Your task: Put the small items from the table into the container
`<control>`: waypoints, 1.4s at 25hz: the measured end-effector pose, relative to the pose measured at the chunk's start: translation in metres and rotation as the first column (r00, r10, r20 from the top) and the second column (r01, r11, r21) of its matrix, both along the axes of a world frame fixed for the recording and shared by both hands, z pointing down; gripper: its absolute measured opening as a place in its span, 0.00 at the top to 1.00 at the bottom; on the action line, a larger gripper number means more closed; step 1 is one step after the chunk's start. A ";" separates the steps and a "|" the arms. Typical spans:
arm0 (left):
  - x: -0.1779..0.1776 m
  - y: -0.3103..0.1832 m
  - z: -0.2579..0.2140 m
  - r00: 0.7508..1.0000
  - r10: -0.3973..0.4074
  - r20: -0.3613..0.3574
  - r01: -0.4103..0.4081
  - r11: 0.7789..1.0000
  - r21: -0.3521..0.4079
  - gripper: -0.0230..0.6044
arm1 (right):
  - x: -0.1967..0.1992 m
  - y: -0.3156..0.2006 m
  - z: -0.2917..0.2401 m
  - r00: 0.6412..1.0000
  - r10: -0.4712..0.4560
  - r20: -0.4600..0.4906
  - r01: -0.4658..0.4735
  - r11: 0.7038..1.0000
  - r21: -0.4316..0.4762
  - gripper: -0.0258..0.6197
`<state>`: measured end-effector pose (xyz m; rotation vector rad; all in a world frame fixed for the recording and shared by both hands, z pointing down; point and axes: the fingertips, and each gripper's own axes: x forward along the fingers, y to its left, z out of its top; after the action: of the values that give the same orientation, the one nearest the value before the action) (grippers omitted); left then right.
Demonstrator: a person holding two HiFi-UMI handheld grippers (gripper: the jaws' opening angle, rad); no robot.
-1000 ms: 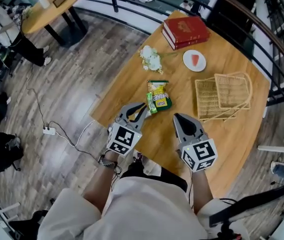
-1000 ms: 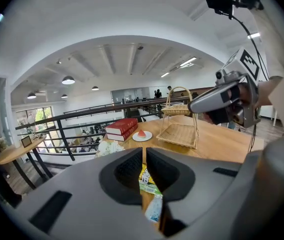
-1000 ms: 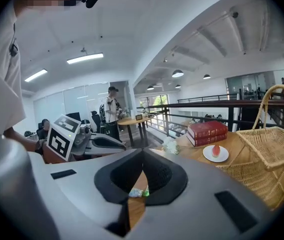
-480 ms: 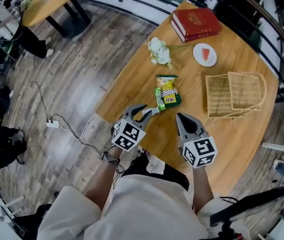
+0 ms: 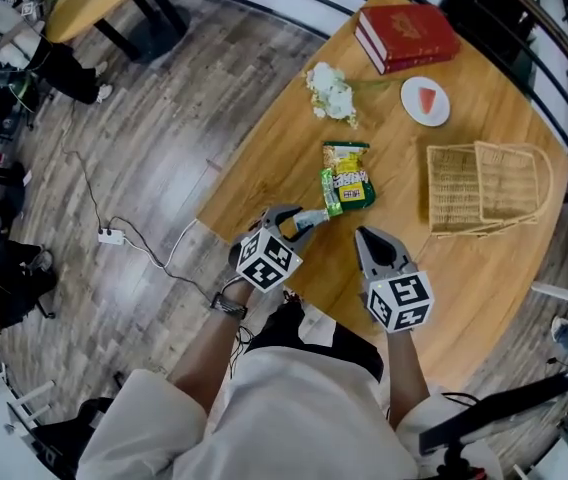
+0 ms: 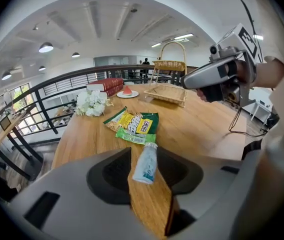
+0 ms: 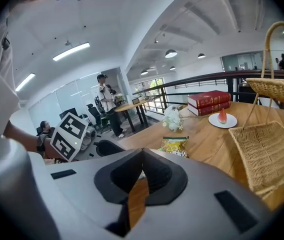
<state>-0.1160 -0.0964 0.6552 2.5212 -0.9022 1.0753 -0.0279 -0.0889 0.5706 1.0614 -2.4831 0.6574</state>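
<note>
On the wooden bench (image 5: 444, 268) the small bottle (image 6: 146, 163) lies loose between the opening jaws of our left gripper (image 5: 299, 223), so closing off-centre could send it rolling; the jaws of our right gripper (image 5: 364, 236) are together, empty.

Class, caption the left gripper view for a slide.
Left gripper, jaws opening, with a small bottle between them lying on the wooden table.

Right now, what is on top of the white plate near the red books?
One red wedge, apparently a watermelon slice, sits on the white plate; nothing else shows on it. The patch of plate beneath the slice is covered.
</note>
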 end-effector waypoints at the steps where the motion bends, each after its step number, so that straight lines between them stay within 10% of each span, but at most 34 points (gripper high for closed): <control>1: 0.000 0.000 0.004 1.000 0.006 0.005 -0.006 1.000 -0.010 0.72 | -0.001 0.000 0.003 1.000 0.000 0.000 0.000 1.000 -0.006 0.94; 25: 0.004 0.003 0.069 0.983 0.121 0.140 -0.104 0.987 -0.123 0.63 | 0.008 0.015 0.026 0.999 0.016 -0.032 -0.018 0.998 -0.061 0.94; 35: 0.001 0.004 0.070 0.997 0.032 0.066 -0.022 0.990 -0.140 0.66 | 0.011 0.012 0.011 0.999 0.039 -0.025 -0.040 0.999 -0.028 0.94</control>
<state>-0.1152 -0.0921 0.7255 2.4024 -0.7827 1.1955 -0.0168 -0.0766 0.5819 1.1040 -2.4309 0.6858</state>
